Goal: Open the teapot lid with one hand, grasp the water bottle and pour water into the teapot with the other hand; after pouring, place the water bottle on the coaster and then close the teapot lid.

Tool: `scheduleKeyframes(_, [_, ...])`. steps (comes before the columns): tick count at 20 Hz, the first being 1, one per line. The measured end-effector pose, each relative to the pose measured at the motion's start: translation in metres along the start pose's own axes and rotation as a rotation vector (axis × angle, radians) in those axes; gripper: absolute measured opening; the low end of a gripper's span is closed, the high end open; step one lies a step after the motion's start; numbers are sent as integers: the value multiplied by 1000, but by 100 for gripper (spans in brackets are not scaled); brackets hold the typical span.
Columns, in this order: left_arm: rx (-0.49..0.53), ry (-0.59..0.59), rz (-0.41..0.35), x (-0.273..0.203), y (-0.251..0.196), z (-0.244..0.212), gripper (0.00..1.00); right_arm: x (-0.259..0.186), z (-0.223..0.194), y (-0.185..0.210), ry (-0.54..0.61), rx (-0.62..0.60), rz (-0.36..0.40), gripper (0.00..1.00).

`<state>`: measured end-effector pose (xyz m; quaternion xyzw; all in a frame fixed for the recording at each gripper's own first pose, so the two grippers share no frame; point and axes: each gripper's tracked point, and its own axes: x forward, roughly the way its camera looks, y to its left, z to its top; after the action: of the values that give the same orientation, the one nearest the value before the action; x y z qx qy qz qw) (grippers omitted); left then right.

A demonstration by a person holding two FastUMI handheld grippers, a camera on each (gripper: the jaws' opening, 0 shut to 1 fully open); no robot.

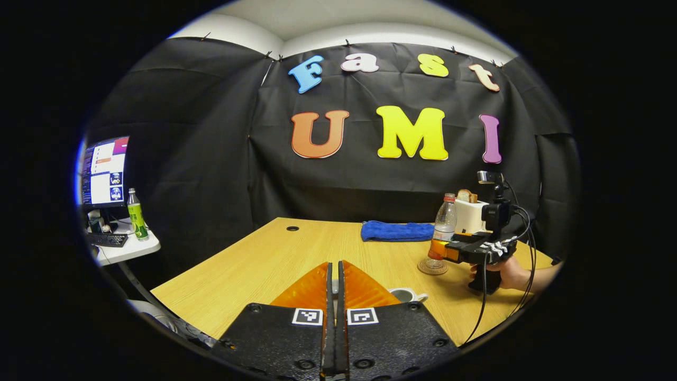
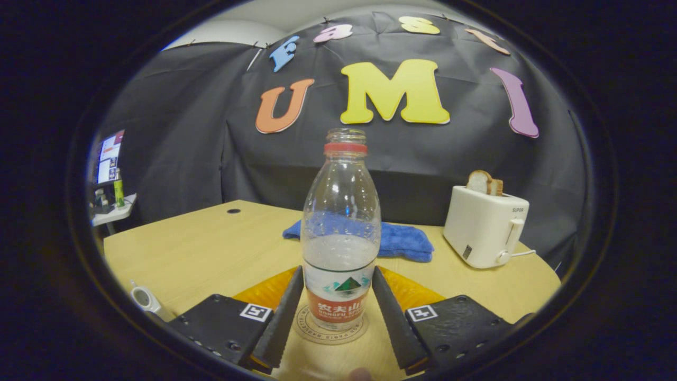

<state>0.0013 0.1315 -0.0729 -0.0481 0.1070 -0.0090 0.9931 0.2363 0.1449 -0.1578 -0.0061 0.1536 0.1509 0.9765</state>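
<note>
Right gripper (image 2: 338,301): jaws spread either side of the water bottle (image 2: 341,233), no clear contact seen; bottle stands upright on the coaster (image 2: 329,327), uncapped, partly filled. Left gripper (image 1: 333,275): fingers closed together, nothing held; teapot (image 1: 406,295) is seen at its 2 o'clock, lid state unclear. Wooden table (image 2: 211,248); blue towel (image 2: 402,238) at 12 behind the bottle, toaster (image 2: 485,225) at 2. In the left gripper view a hand (image 1: 508,272) holds the right gripper level.
</note>
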Motion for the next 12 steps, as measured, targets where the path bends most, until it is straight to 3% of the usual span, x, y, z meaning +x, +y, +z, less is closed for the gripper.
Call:
scheduleKeyframes(1, [2, 3, -1, 1, -1, -1, 3, -2, -1, 0, 1, -1, -1, 85])
scheduleKeyframes(4, [3, -4, -7, 0, -4, 3, 3, -9, 0, 2, -2, 11, 7, 92])
scheduleKeyframes(9, [-32, -36, -5, 2, -17, 10, 3, -65, 2, -5, -6, 91, 11, 95])
scheduleKeyframes(12, [-50, -53, -59, 11, -51, 6, 4, -119, 2, -12, -36, 92, 3, 94])
